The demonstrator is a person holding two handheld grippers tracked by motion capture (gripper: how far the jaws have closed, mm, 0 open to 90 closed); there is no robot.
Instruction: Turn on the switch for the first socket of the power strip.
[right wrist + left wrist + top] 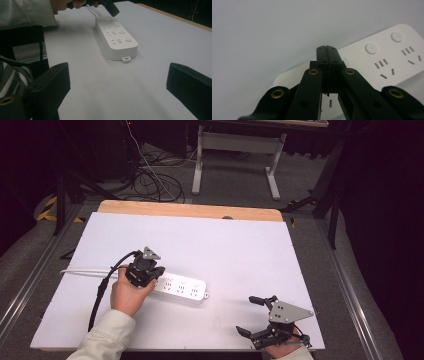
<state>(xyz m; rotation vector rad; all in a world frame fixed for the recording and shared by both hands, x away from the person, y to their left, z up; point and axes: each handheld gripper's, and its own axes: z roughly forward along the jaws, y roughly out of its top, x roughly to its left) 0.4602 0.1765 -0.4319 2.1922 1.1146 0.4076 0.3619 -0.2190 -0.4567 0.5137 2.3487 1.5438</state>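
High view first: we are looking down on a white table top (240, 245) where a white power strip (182, 289) is lying flat, a little left of the middle, with its white cord (82, 271) running off toward the left edge. We are holding the left gripper (150, 276) over the cord end of the strip, our left hand (129, 292) wrapped around its body and its black cable (102, 287) trailing back beside the pale sleeve (107, 337). Left gripper view is giving us the closest look: the two black jaws are pressing flat against each other with nothing between them, and their joined tips are pointing down at the top face of the power strip (384, 57), just beside one of its round buttons (371, 48). Whether the tips are actually touching the plastic we cannot tell.

We are resting the right gripper (252, 316) near the front right corner of the table, well apart from the strip. In the right gripper view its jaws are standing wide, with bare table between them, and the power strip (116, 37) is lying farther off with its hanging tab (126, 59) facing us.
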